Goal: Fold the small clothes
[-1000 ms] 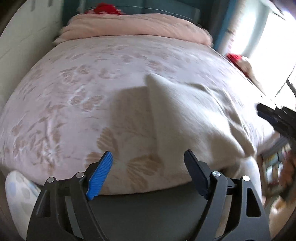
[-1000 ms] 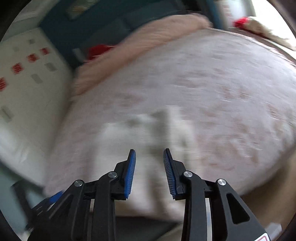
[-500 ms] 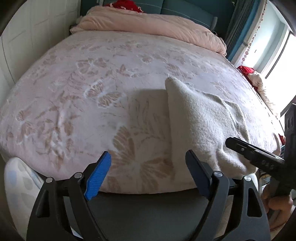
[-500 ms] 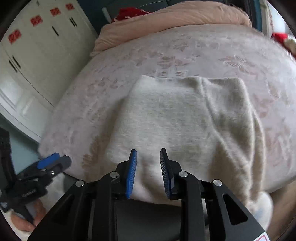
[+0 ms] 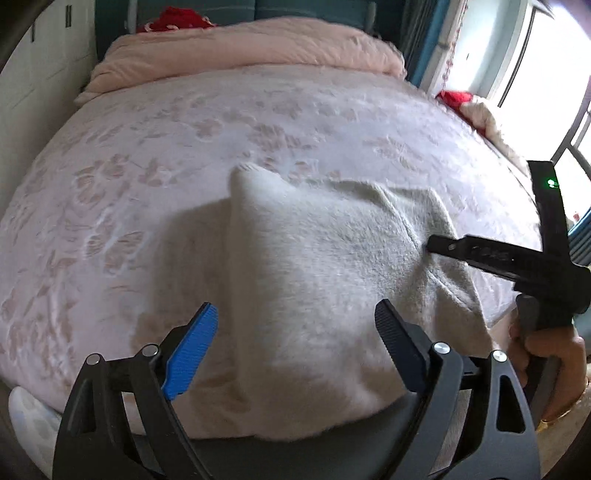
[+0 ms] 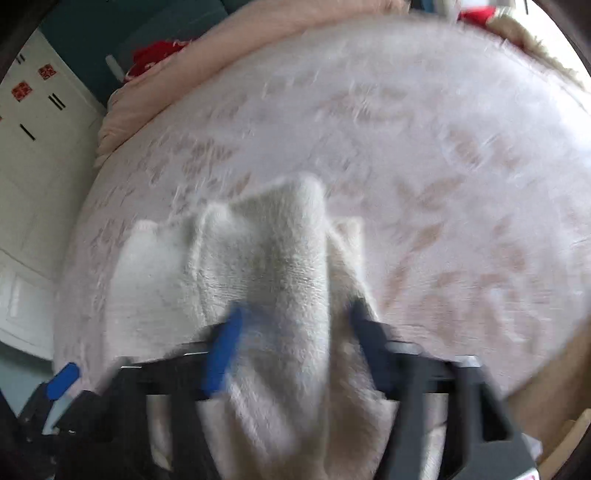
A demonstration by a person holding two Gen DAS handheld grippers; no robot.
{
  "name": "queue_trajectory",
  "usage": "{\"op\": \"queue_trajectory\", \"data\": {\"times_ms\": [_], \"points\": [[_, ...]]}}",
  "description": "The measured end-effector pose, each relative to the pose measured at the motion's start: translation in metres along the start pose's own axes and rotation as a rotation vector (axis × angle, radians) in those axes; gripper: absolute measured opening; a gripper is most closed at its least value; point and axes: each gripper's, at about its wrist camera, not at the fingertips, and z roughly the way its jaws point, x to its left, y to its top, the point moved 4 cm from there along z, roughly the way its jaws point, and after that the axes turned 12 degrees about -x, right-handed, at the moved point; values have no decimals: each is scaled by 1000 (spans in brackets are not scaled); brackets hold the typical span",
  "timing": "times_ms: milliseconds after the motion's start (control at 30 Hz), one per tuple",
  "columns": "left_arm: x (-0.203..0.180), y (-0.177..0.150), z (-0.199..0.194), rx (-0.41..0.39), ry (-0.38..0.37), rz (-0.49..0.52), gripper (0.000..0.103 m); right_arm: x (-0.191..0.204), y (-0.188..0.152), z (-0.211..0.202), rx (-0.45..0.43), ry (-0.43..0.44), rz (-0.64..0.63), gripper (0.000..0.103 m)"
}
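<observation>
A fuzzy cream garment [image 5: 314, 266] lies on the pink flowered bedspread [image 5: 147, 155] near the bed's front edge, and it also shows in the right wrist view [image 6: 258, 266]. My left gripper [image 5: 295, 347] is open and empty, hovering over the garment's near part. My right gripper [image 6: 291, 332] is open, blurred by motion, with a raised fold of the garment between its spread fingers. In the left wrist view the right gripper [image 5: 436, 247] rests on the garment's right side.
A rolled pink quilt [image 5: 251, 48] lies across the head of the bed, with a red item [image 5: 173, 18] behind it. White cupboards [image 6: 29, 155] stand to the left. A window [image 5: 546, 66] and red and cream bedding [image 5: 469, 103] are on the right.
My right gripper has opened wide from nearly shut and pushed onto the garment, bunching a fold up between its fingers. My left gripper has moved right, over the garment.
</observation>
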Motion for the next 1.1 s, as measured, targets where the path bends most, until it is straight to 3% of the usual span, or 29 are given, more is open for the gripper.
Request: {"op": "queue_trajectory", "data": {"times_ms": [167,200,267,300,367,500,600,700,800,900,1000,1100], "points": [[-16,-8,20,47,-1,31,85,4,19,-38,-169,35,-29,8],[-17,-9,23,49,1,37,85,-4,15,-27,-151,6,-29,8],[-20,-13,31,55,16,65,86,-22,-1,15,-34,-53,-48,9],[-22,-15,33,59,23,81,87,-26,-5,20,-39,-45,-55,10],[-23,-16,34,57,48,107,88,-24,8,3,-63,-20,-27,14],[-13,-15,31,69,38,60,88,4,19,-62,-198,74,-21,15],[-3,-14,25,73,22,1,88,16,-6,-69,-132,125,-52,14],[-1,-16,23,78,27,-5,88,0,-56,-18,17,-32,-154,6],[-1,-17,18,77,31,1,88,2,-52,-50,-28,12,-65,8],[1,-18,11,60,39,20,88,20,-40,-76,-98,10,-143,10],[0,-23,14,78,39,11,88,12,-66,-38,11,-118,-253,10],[-4,-25,13,89,34,13,88,13,-65,-35,-18,-129,-260,11]]}}
